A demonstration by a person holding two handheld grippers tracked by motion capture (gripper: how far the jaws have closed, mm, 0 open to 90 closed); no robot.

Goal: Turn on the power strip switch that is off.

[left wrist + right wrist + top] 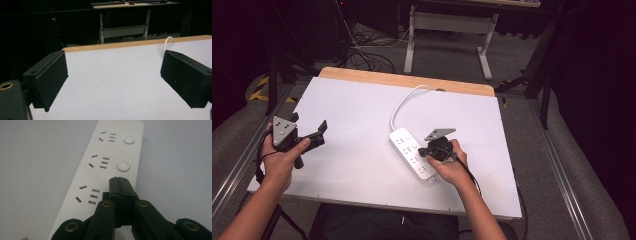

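A white power strip (412, 154) lies near the middle of the white table top (352, 115), and its white cable (399, 105) curves toward the far edge. My right gripper (433, 151) points down at the strip. In the right gripper view its jaws are shut together with nothing between them, and the right gripper (121, 180) has its tips down at the power strip (100, 167), in line with two round buttons (123, 166). My left gripper (308, 125) is held at the table's left side, open. In the left gripper view the left gripper (113, 80) has its jaws wide apart over bare table.
A wooden strip (407, 80) runs along the table's far edge. Behind it stand a desk frame (449, 30) and loose cables (367, 55) on the floor. Metal rails (557, 165) flank the table on both sides. The cable's loop (169, 41) rises near the far edge.
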